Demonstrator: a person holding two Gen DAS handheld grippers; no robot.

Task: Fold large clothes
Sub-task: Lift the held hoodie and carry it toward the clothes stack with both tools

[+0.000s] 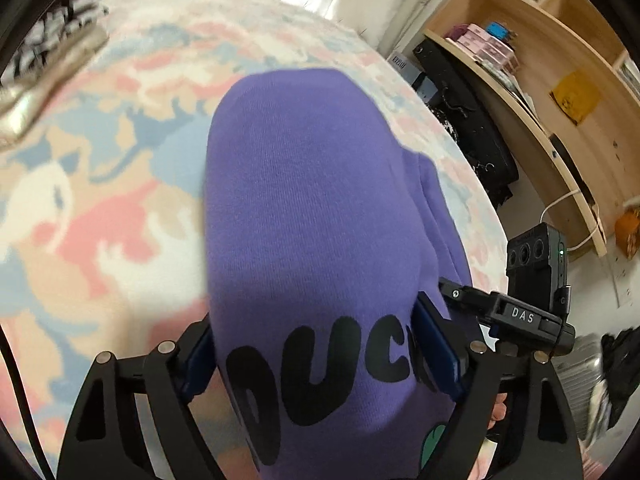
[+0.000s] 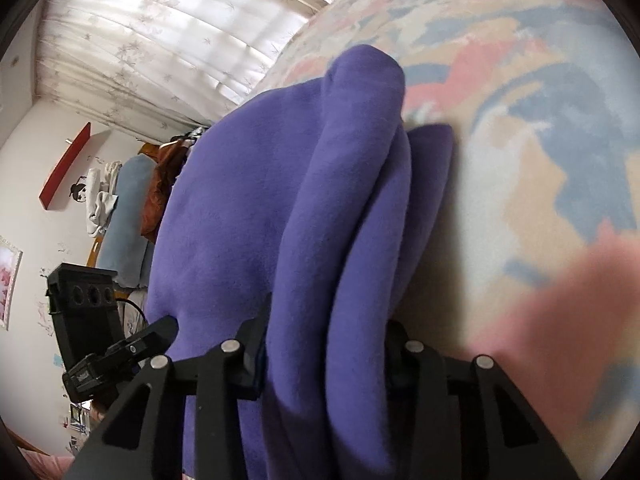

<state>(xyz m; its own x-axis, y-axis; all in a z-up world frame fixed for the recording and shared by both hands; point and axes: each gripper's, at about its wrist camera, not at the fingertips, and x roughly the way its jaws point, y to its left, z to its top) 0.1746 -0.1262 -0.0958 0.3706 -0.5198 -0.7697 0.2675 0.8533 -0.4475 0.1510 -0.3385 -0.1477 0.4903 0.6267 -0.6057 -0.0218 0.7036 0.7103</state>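
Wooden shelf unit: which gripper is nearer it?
Right. In the left wrist view, the right gripper sits between the left gripper and the wooden shelf unit; a purple sweatshirt lies between both grippers' fingers.

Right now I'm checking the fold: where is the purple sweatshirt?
The purple sweatshirt lies bunched between both grippers' fingers, over the pastel patterned blanket, in both wrist views.

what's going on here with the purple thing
A person is folding a purple fleece sweatshirt with black lettering on a pastel patterned blanket, using two handheld claws. The left claw has the printed end between its blue pads. The right claw has several bunched folds of the same garment between its fingers. The sweatshirt looks partly folded.
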